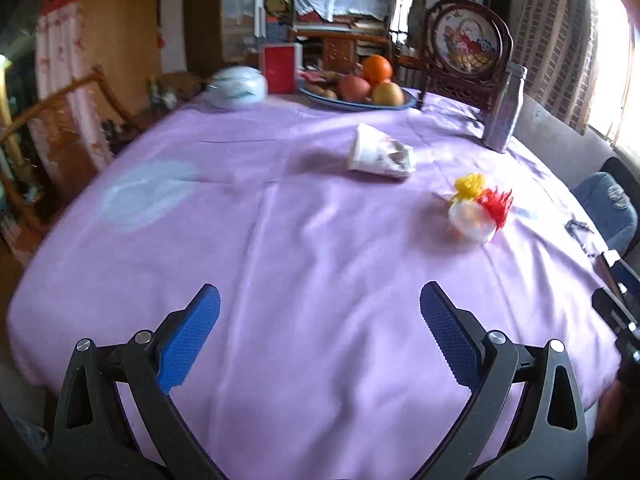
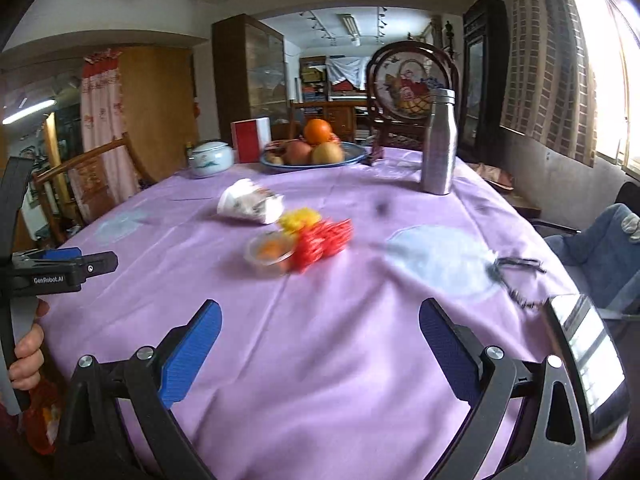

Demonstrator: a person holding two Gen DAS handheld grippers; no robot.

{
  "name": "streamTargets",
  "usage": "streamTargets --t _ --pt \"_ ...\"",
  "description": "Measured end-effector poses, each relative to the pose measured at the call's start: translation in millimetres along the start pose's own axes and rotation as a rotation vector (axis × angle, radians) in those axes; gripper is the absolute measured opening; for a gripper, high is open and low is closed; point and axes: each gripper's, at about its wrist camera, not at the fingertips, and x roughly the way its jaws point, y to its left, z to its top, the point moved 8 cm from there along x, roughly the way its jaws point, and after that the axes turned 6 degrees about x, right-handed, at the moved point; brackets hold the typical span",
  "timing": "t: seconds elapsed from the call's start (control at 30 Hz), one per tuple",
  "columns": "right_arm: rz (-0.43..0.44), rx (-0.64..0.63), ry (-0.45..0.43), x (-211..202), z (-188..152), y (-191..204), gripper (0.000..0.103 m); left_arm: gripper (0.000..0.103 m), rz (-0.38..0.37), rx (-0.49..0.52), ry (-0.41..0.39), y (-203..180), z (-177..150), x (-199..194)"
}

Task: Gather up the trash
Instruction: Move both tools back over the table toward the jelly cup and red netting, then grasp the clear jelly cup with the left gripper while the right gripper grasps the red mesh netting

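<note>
Both grippers spread, left gripper (image 1: 320,336), right gripper (image 2: 320,344), fruit-filled blue bowl (image 2: 356,157), tipped plastic cup (image 2: 269,254)

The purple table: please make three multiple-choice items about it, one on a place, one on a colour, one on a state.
1. Where does the steel bottle stand?
A. On the table's far right part
B. Inside the fruit plate
C. On a chair

2. What colours are the two frilly pieces beside the small clear cup?
A. Green and blue
B. Yellow and red
C. Black and white

3. How is the crumpled paper cup?
A. Upright
B. Lying on its side
C. Held between jaws

Answers: 1 A, it stands on the cloth near the right edge. 2 B, the yellow piece and red piece show it. 3 B, it lies flat on the cloth, untouched.
</note>
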Motion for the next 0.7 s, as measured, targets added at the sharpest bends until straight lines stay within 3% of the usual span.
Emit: streamTargets --t 0.13,0.27,0.47,0.6,0.7 --pt "-0.008 0.048 0.019 22 10 -16 0.097 0.096 -0.132 -0.003 0.050 -36 17 33" --pt "0.009 0.099 0.045 35 11 -27 0.097 0.097 -0.203 0.054 0.061 -83 33 59" --pt "0.051 0.163 0.099 43 6 -33 0.097 0.097 -0.203 0.129 0.108 -127 50 100" --pt "0.058 0.208 0.119 47 3 -38 0.097 0.097 -0.132 0.180 0.150 -125 47 115" --pt "0.070 0.223 0.131 49 1 -39 0.097 0.097 -0.040 0.197 0.137 -100 49 114"
